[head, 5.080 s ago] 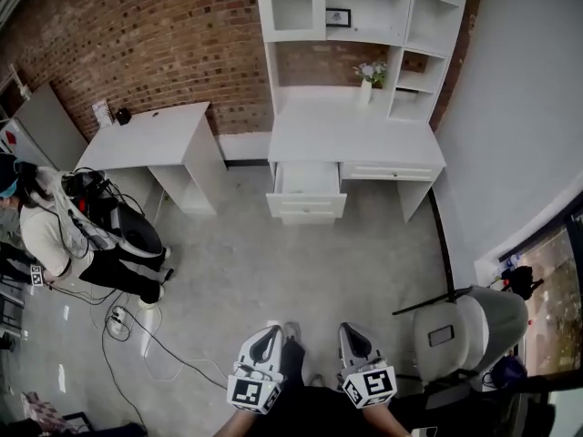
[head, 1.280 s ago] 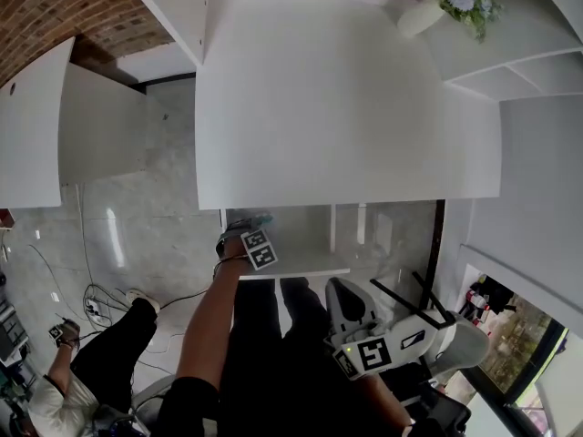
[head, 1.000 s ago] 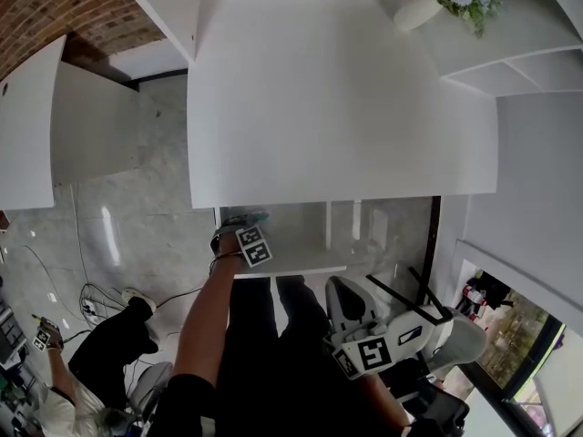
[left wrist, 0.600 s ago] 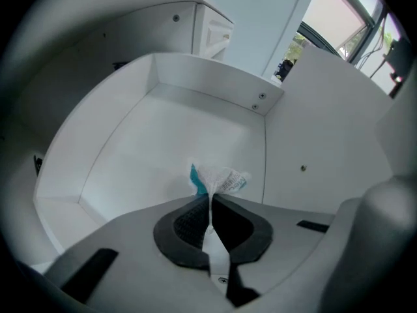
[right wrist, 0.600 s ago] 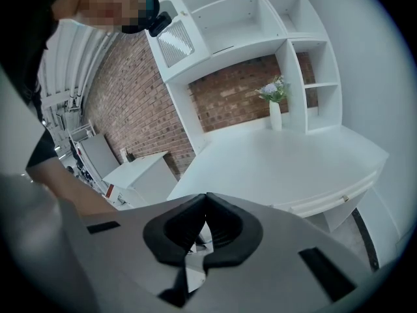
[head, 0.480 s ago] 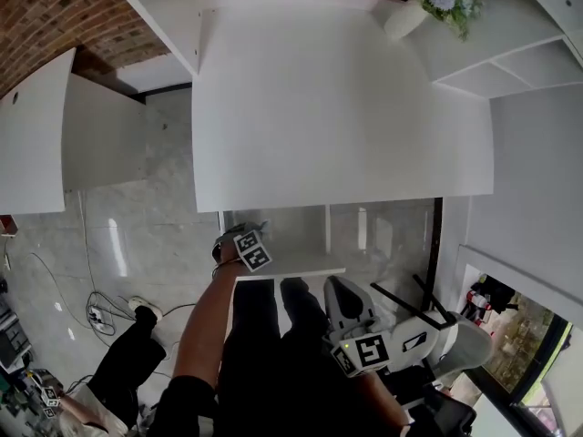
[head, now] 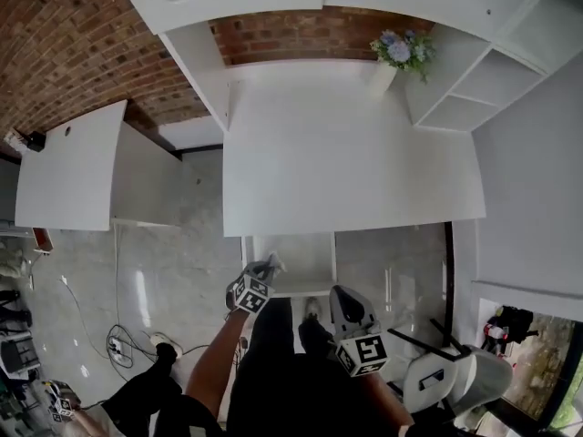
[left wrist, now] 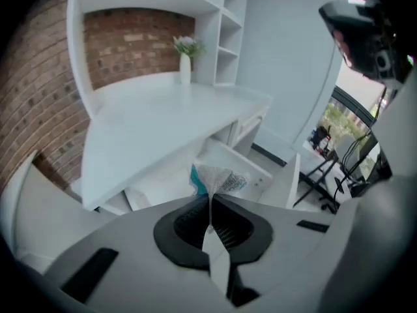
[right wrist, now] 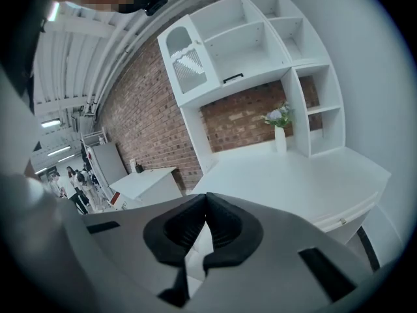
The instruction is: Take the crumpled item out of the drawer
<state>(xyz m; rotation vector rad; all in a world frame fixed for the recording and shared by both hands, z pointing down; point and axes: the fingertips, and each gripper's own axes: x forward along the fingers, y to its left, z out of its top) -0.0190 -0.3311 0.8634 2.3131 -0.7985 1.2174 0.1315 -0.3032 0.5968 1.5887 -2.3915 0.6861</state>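
Observation:
The crumpled item is a scrunched white and teal wrapper. My left gripper is shut on it, and the wrapper fans out beyond the fingertips. In the head view the left gripper holds the wrapper at the left front corner of the open white drawer, just above its rim. The drawer shows past the wrapper in the left gripper view. My right gripper hangs shut with nothing in it, near my legs to the right of the drawer; its jaws meet at the tips.
The drawer sits under a white desk with a shelf unit and a vase of flowers. A second white table stands to the left. A chair is at the lower right. Cables lie on the floor.
The left gripper has closed on the wrapper inside the drawer and drawn back toward me with it. The head view has tilted up toward the back wall. The right gripper has hardly moved.

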